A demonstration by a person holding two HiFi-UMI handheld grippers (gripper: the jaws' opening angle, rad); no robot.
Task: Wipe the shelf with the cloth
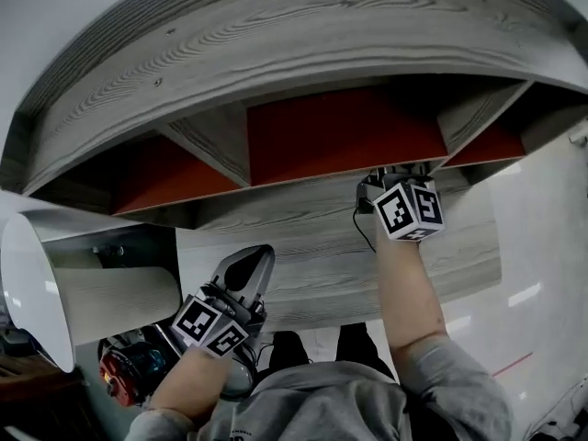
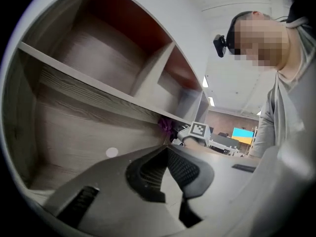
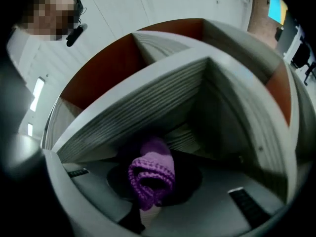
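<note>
Grey wood-grain boards make up the shelf [image 1: 276, 53], with red back panels [image 1: 340, 131] closing its upper compartments. My right tool [image 1: 397, 180] is raised to the board that runs below those compartments, close to where a slanted divider [image 1: 473, 113] comes down on the right. Its jaws are clamped on the cloth [image 3: 152, 174], a purple knitted wad bunched into a roll between the pads. The top of the cloth goes into the shadow just under that board's front edge. I cannot tell whether it presses on the wood there. From the left gripper view the same purple shows as a small patch at the board's edge, just beside the right tool's marker cube.

My left tool [image 1: 246, 272] hangs lower and well apart from the cloth, in front of the plain grey panel [image 1: 349, 265] beneath the board. Its jaws meet at the tips with nothing between them. It points up toward the shelf without touching it. A grey sleeve [image 1: 450, 384] covers the right arm up to the forearm.
</note>
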